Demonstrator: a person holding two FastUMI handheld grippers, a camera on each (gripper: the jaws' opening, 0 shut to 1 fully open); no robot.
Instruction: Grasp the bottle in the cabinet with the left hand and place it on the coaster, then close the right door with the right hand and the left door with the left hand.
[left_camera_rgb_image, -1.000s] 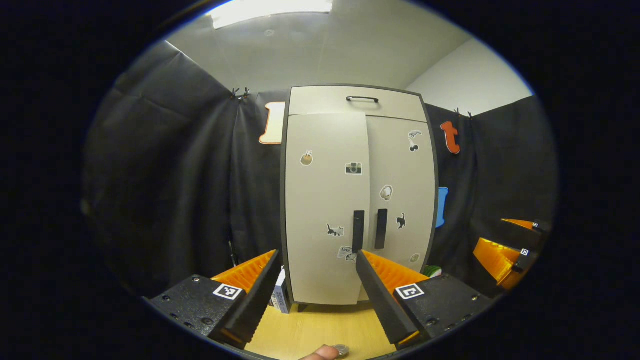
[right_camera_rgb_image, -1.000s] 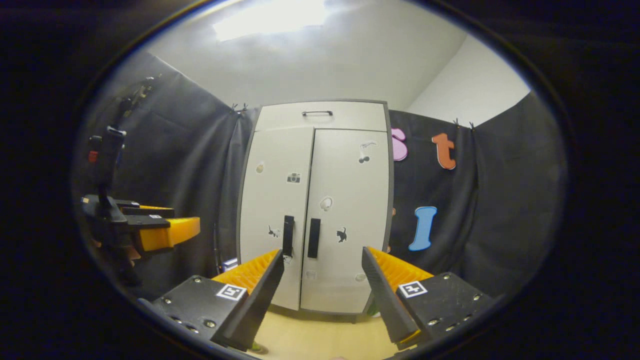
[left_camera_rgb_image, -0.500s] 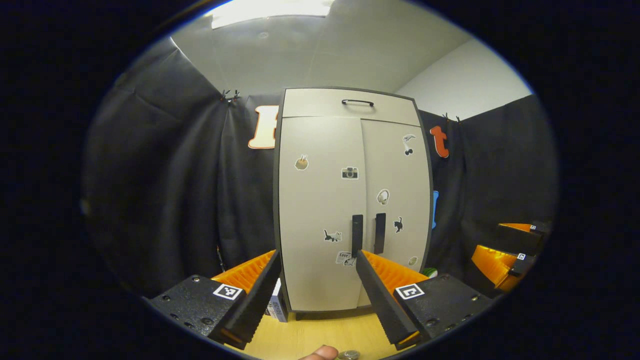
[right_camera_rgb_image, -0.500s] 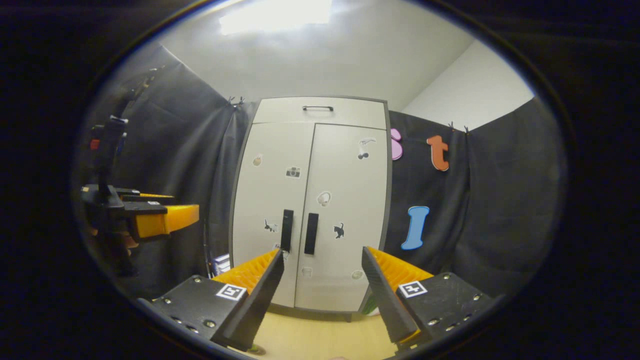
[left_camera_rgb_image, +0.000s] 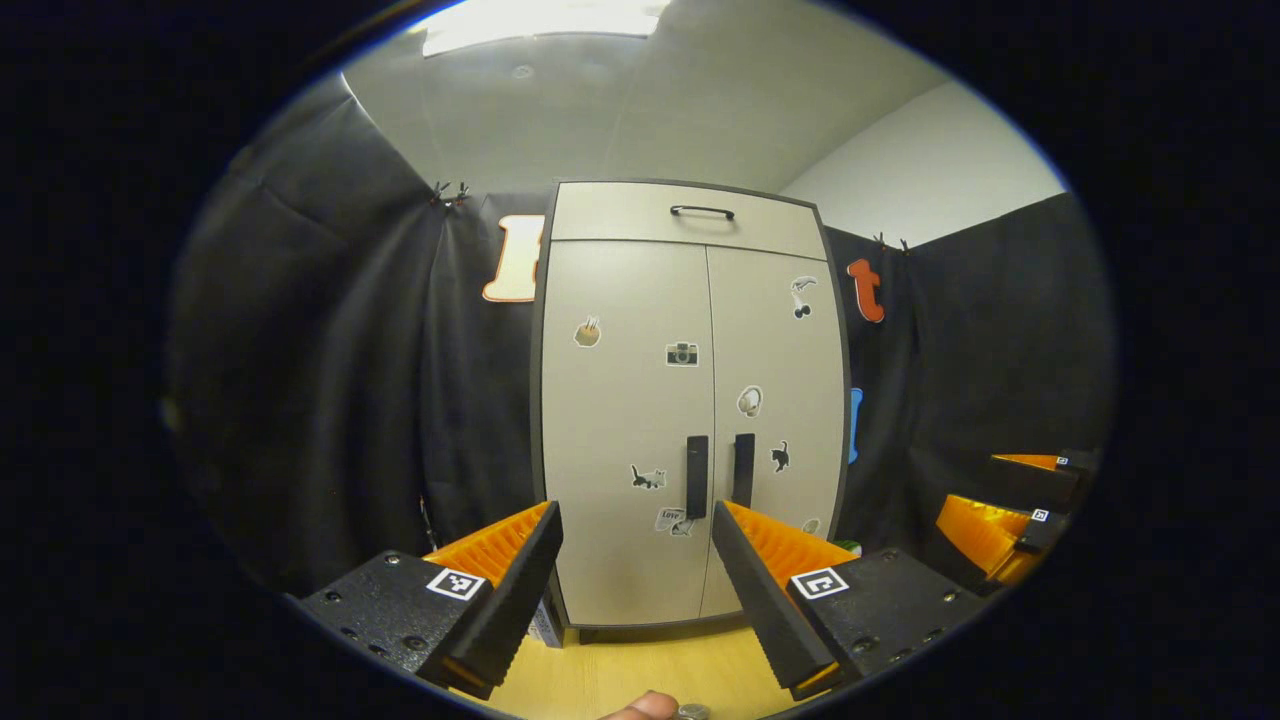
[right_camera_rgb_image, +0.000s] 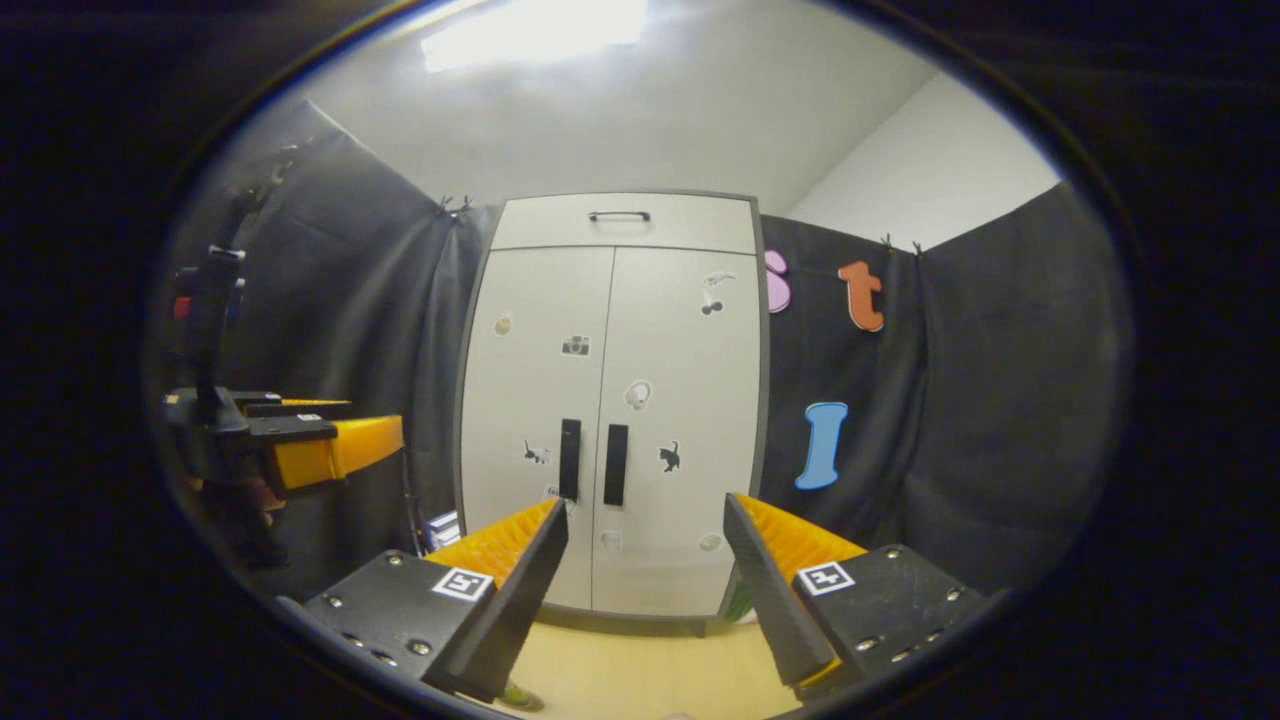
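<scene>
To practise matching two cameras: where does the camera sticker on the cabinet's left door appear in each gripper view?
Left gripper view: the camera sticker sits just right of centre, high on the left door.
Right gripper view: the camera sticker sits left of centre, near the door seam.
Shared landmark: the drawer handle on top.

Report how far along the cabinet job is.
Both cabinet doors, left door and right door, sit flush and shut. The left gripper and right gripper hang open and empty in front. The bottle and coaster cannot be made out, so placement is unconfirmed. Nothing visible remains.
</scene>
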